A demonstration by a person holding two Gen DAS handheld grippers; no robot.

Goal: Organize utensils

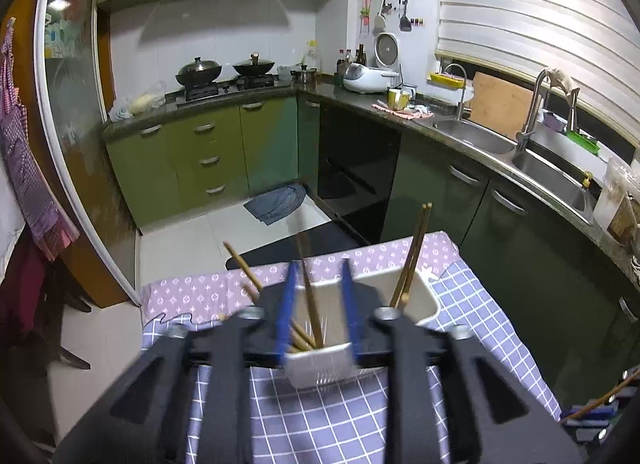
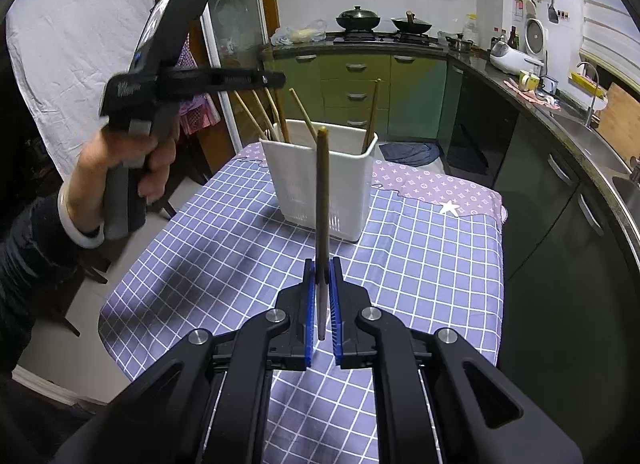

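A white slotted utensil holder (image 2: pixel 320 180) stands on the checked tablecloth (image 2: pixel 224 248) with several wooden chopsticks (image 2: pixel 304 116) leaning in it. My right gripper (image 2: pixel 321 264) is shut on one upright brown chopstick (image 2: pixel 322 200), short of the holder. My left gripper (image 1: pixel 318 264) is open above the holder (image 1: pixel 320 368), its blue pads either side of the chopsticks (image 1: pixel 310 300) inside, gripping nothing. In the right wrist view the left gripper's body (image 2: pixel 168 76) hangs high at the left above the holder.
The table's far end carries a purple patterned cloth (image 2: pixel 436 184). Green cabinets (image 1: pixel 208 160), a stove with two woks (image 1: pixel 228 72) and a steel sink (image 1: pixel 532 160) line the walls. A blue rag (image 1: pixel 276 202) lies on the floor.
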